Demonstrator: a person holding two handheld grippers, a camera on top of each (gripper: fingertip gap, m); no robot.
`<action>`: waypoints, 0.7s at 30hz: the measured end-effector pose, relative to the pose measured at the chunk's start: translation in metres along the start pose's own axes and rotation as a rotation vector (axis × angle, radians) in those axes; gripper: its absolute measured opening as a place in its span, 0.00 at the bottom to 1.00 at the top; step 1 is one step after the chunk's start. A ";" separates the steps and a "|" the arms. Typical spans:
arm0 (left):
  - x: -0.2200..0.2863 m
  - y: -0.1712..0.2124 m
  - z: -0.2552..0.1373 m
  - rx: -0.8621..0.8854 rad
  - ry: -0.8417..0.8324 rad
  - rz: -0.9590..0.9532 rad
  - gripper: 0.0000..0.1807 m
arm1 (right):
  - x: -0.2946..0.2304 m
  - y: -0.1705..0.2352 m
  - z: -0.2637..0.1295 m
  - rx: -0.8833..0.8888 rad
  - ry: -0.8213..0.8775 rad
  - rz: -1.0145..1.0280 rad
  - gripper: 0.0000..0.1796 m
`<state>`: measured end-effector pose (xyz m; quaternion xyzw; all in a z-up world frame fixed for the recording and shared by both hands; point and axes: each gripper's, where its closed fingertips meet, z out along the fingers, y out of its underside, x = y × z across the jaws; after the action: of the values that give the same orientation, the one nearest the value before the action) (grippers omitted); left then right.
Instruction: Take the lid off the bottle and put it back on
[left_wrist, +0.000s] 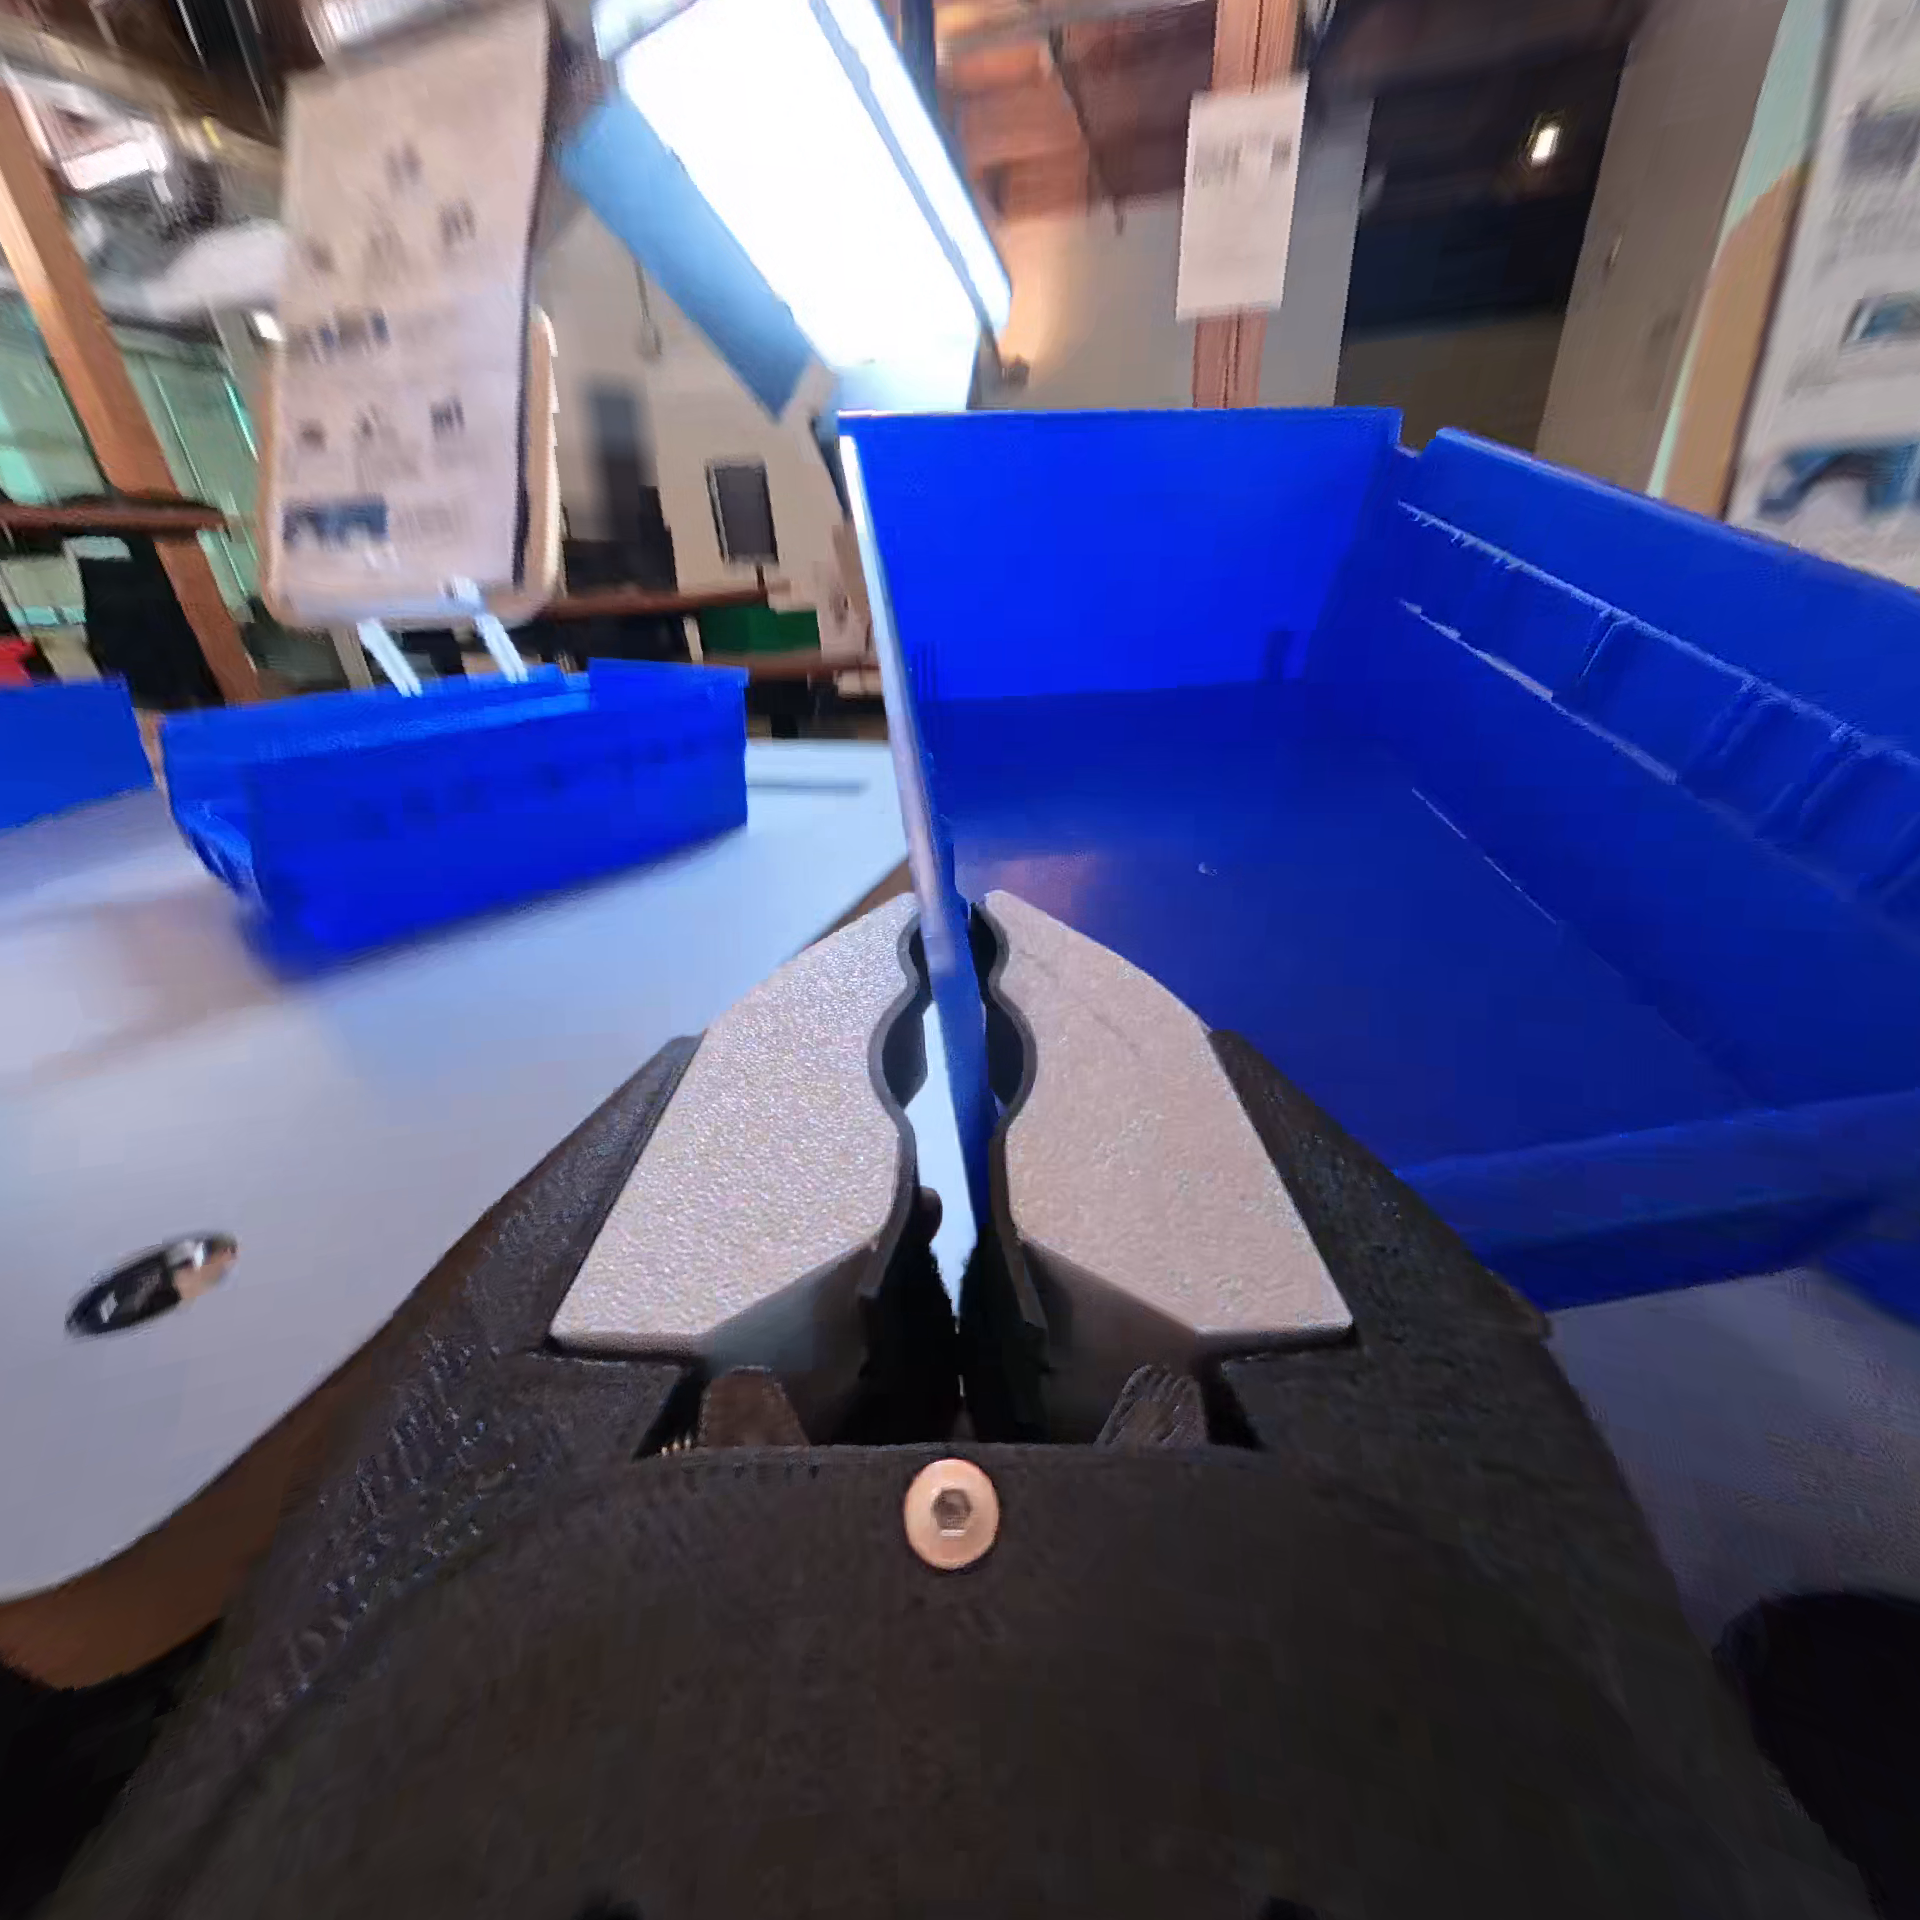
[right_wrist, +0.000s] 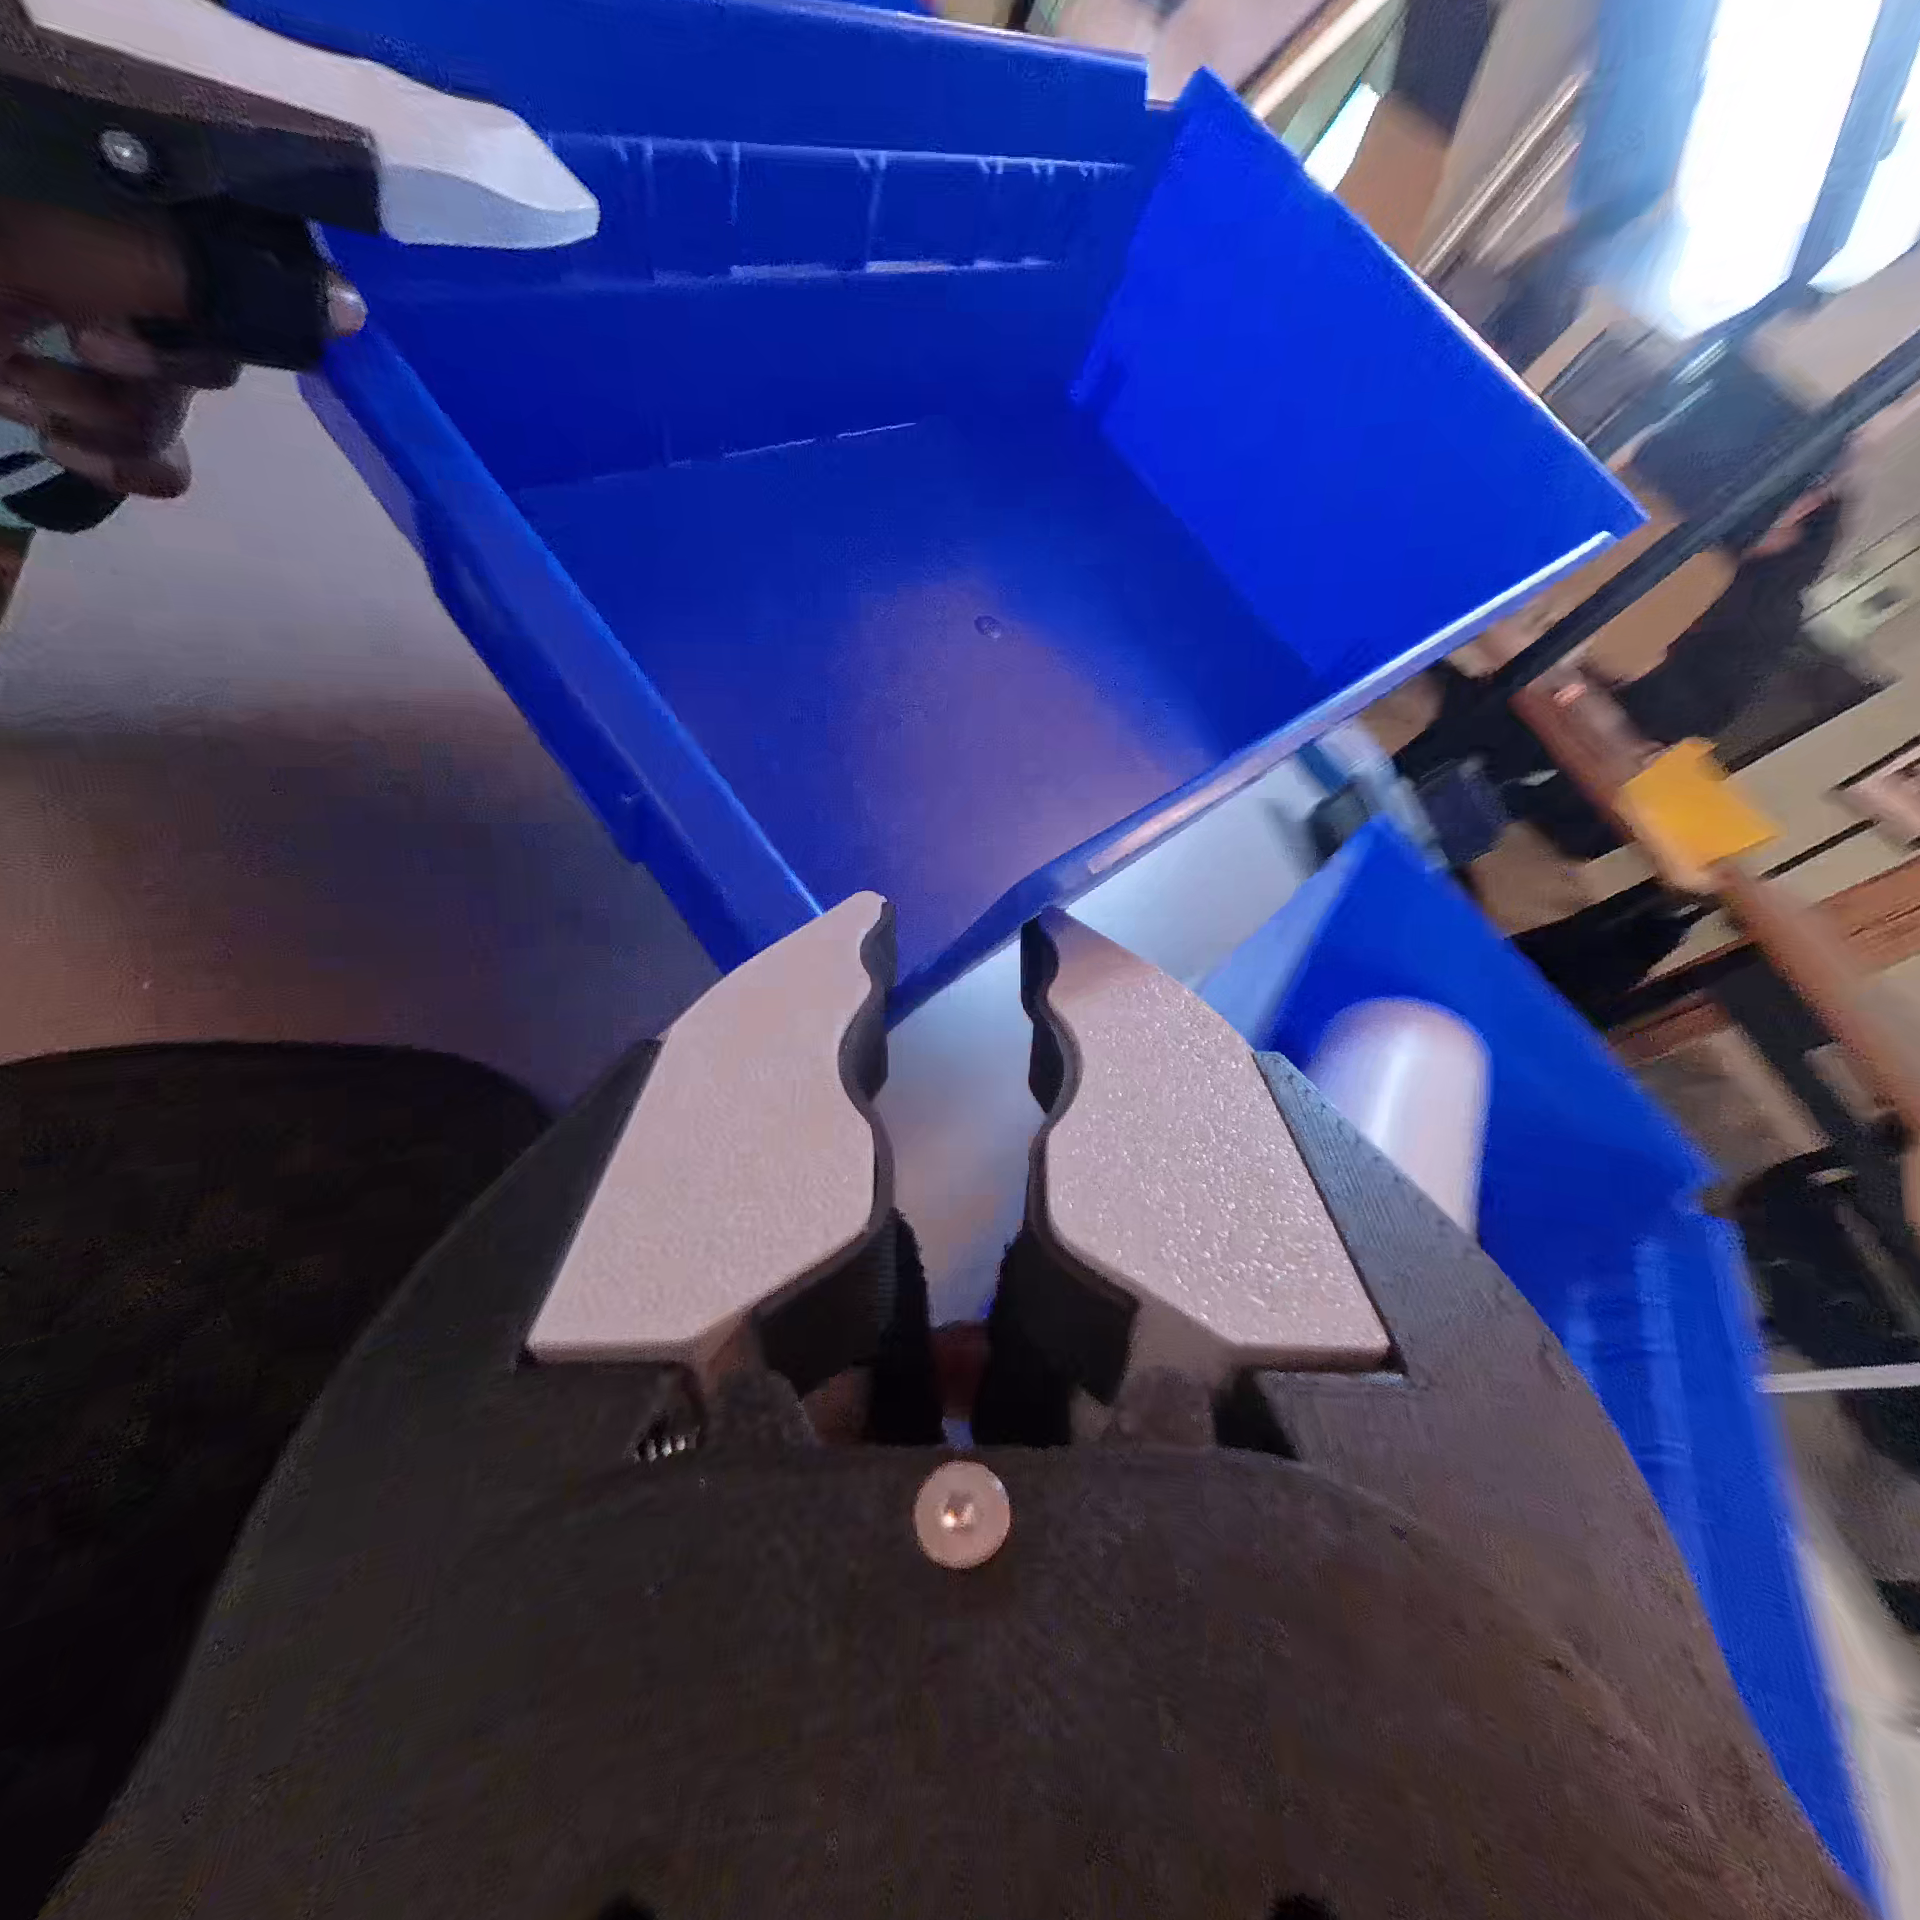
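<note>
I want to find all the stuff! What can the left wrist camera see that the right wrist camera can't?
Only the left wrist view shows a second blue bin standing farther off on the grey table, and a long lamp overhead.

Only the right wrist view shows a pale rounded thing, too blurred to name, inside another blue bin, and the open right gripper.

Both show the tilted empty bin and the left gripper clamped on its wall.

Right tongs gape beside the tilted blue bin.
</note>
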<state>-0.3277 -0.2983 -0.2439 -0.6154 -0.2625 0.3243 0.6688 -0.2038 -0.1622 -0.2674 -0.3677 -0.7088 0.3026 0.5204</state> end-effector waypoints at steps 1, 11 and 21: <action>0.007 -0.021 -0.004 0.057 0.001 0.006 0.03 | 0.009 -0.012 -0.013 0.037 0.038 -0.024 0.13; 0.209 -0.145 0.007 0.367 0.386 0.025 0.04 | 0.111 0.000 -0.204 0.097 0.525 -0.105 0.12; 0.487 -0.098 0.009 0.122 0.799 -0.037 0.04 | 0.169 0.154 -0.390 -0.314 0.666 0.129 0.13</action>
<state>-0.0065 0.0730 -0.1689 -0.6474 0.0266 0.0624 0.7591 0.1704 0.0807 -0.1980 -0.5651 -0.5139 0.0862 0.6397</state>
